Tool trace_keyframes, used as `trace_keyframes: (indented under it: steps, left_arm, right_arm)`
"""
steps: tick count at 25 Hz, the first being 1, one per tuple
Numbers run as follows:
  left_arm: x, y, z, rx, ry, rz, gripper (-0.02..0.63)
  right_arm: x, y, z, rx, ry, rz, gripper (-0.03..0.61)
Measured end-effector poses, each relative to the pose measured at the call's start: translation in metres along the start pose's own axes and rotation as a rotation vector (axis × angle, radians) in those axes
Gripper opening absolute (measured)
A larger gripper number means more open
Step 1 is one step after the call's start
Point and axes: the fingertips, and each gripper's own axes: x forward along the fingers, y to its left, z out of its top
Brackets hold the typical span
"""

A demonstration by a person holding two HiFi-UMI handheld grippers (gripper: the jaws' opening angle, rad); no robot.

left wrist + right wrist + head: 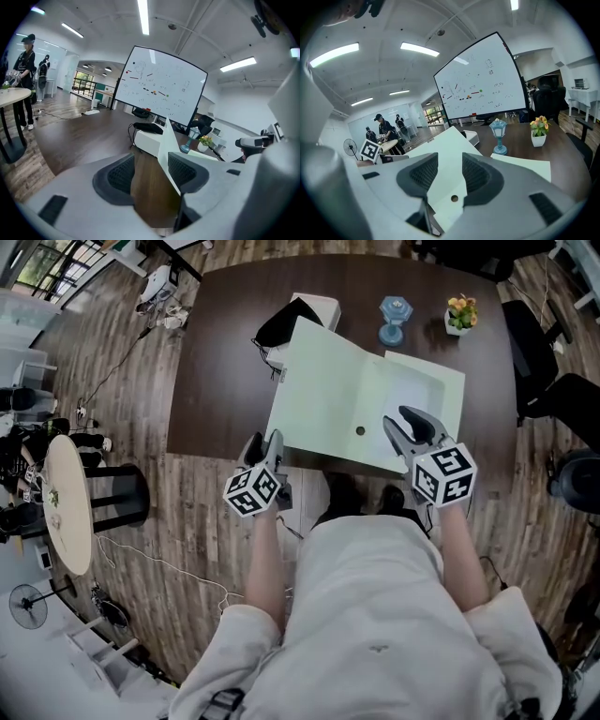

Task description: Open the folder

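Note:
A pale green folder [328, 381] lies on the dark table [216, 381], its cover raised and tilted up on the left, its back flat on the right. My left gripper [265, 442] is at the cover's front left corner. In the left gripper view its jaws [151, 171] stand open, with the cover's thin edge [165, 140] upright between them, close by the right pad. My right gripper [400, 420] hangs over the folder's fold near a small round hole [360, 430]. Its jaws [450, 173] are open, with the folder [445, 154] showing through the gap.
Behind the folder stand a white box [323, 307] with a black pouch [286, 322] on it, a blue lantern [395, 318] and a small flower pot [460, 313]. Office chairs [534, 352] stand at the right. A round table [67, 502] is on the left; a whiteboard [159, 86] stands beyond.

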Motion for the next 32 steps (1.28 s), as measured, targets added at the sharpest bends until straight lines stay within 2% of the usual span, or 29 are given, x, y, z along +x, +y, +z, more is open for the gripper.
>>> trace_keyframes:
  steps: [15,25,32]
  left_arm:
    - [-0.039,-0.048,0.034,0.018,-0.136,0.005,0.21]
    - [-0.054,-0.063,0.003,0.006,-0.112,0.026,0.21]
    - [-0.058,-0.089,-0.011,0.052,-0.102,0.007,0.21]
  right_arm:
    - [-0.045,-0.014,-0.009,0.01,-0.017,0.015,0.16]
    - [-0.066,-0.018,-0.023,0.018,-0.002,0.026,0.158]
    - [-0.082,-0.028,-0.026,0.026,-0.011,0.007,0.156]
